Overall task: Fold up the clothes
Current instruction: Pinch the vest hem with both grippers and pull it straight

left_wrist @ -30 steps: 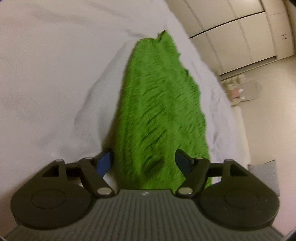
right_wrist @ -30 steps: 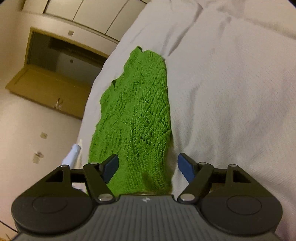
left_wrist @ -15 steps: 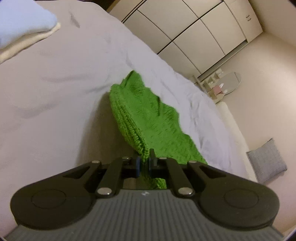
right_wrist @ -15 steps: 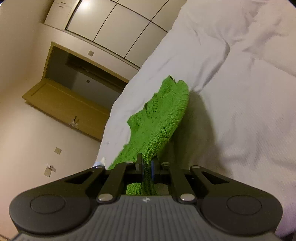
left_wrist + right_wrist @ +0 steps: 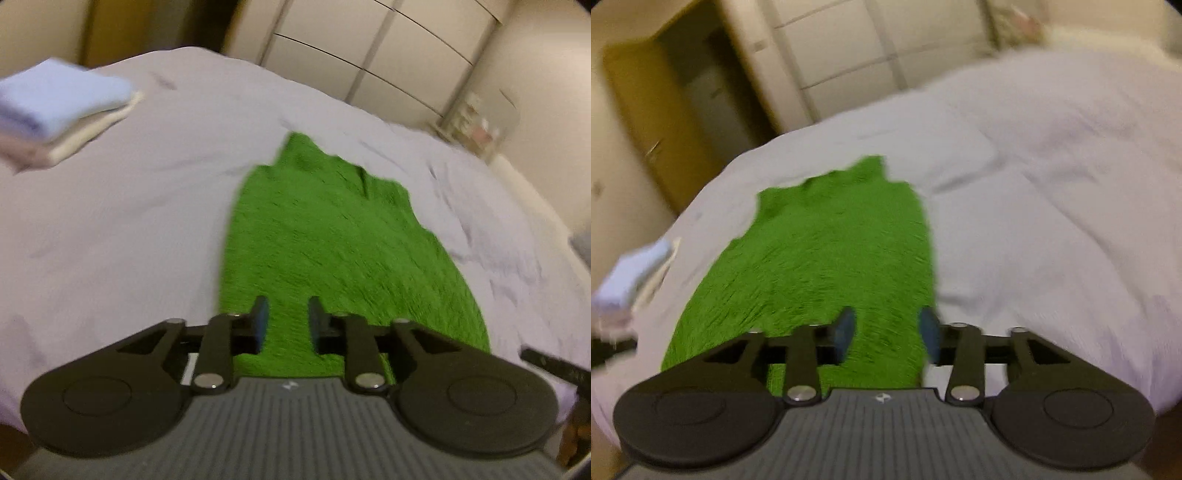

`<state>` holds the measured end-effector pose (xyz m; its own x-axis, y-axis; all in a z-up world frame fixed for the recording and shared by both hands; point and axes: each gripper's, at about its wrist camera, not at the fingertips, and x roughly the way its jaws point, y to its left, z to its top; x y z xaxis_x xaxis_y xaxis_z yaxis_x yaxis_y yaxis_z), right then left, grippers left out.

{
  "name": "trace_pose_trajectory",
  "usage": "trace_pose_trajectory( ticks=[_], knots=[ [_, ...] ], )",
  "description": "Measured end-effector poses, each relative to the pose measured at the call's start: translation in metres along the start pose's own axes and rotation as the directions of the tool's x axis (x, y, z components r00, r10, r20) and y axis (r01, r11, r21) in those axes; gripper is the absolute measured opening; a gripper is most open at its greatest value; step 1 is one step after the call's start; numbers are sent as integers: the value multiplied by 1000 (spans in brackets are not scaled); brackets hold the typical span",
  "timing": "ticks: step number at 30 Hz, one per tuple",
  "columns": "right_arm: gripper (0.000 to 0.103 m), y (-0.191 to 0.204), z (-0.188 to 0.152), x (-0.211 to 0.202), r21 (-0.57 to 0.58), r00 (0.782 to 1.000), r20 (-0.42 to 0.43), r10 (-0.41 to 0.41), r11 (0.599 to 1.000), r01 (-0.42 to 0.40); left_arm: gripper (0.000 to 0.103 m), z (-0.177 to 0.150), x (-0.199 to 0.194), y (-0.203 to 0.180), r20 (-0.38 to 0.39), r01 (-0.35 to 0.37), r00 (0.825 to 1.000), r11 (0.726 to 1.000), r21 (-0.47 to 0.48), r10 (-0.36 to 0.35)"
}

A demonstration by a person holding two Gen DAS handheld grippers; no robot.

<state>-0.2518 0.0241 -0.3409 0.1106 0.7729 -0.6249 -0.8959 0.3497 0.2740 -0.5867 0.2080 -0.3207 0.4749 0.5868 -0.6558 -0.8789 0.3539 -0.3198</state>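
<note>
My left gripper (image 5: 284, 325) and right gripper (image 5: 886, 332) both have their jaws opening, the left pair only a narrow way apart, the right pair wider. Nothing is pinched in either: through each gap I see the green knit (image 5: 332, 251) lying below, not caught on the pads. It lies flat on the bed (image 5: 110, 221), a long green shape running from just ahead of my jaws up toward the middle of each frame, its far end uneven and notched. In the left view it fills the centre and lower right; in the right view (image 5: 827, 258) it fills the centre and lower left, so I judge my two grippers sit at the near end, one toward each side. A folded stack (image 5: 62, 107) of pale blue and cream cloth rests at the upper left of the left view, well apart from the knit. The pictures are blurred, so I cannot read the knit's edges finely. I judge this a release after laying a fold. To do it well, I should let both jaws come fully clear before I draw away, so no loop of yarn snags and drags the layer askew. Then I should check that the long sides lie straight before choosing the next pair of corners, and grip both at matching points.
</note>
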Motion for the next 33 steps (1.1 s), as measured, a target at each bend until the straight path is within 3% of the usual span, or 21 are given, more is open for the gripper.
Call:
trace_pose_trajectory(
  ticks=[3,5,7,9,11,12,13,16,18,21,25,33],
  knots=[
    [52,27,-11,26,-161,998,-31,-47,986,41,21,-13,33,-27,-91,-70,993,995,71,77],
    [52,33,-28,49,-200,992,-100,-77,978,56,21,-27,59,-37,-176,-148,970,983,111,166],
    [52,33,-44,65,-202,981,-166,-104,977,69,22,-38,59,-44,-164,-181,965,972,149,205],
    [53,27,-54,63,-166,981,-171,-90,984,61,23,-41,51,-53,-155,-211,957,956,205,245],
    [60,22,-59,59,-115,976,-193,-102,990,81,28,-40,44,-60,-157,-229,951,947,224,267],
    [60,18,-61,58,-88,971,-215,-104,992,87,36,-38,41,-63,-157,-236,949,945,226,274],
    [60,16,-62,54,-72,970,-221,-101,994,87,40,-38,33,-64,-149,-241,949,944,226,277],
    [63,15,-59,28,-46,977,-177,-117,993,110,41,-33,13,-75,-104,-243,956,941,234,273],
    [81,19,-50,10,-30,984,-132,-120,993,117,45,-32,-3,-82,-85,-233,962,942,242,259],
    [89,31,-35,-19,-32,990,-72,-119,993,117,48,-33,-25,-93,-57,-232,965,936,265,255],
    [89,52,-24,-46,-41,994,-27,-107,994,106,49,-41,-48,-104,-46,-208,972,936,285,230],
    [90,71,-33,-77,-33,994,-30,-103,994,102,55,-56,-79,-114,-18,-181,980,933,312,196]
  ],
)
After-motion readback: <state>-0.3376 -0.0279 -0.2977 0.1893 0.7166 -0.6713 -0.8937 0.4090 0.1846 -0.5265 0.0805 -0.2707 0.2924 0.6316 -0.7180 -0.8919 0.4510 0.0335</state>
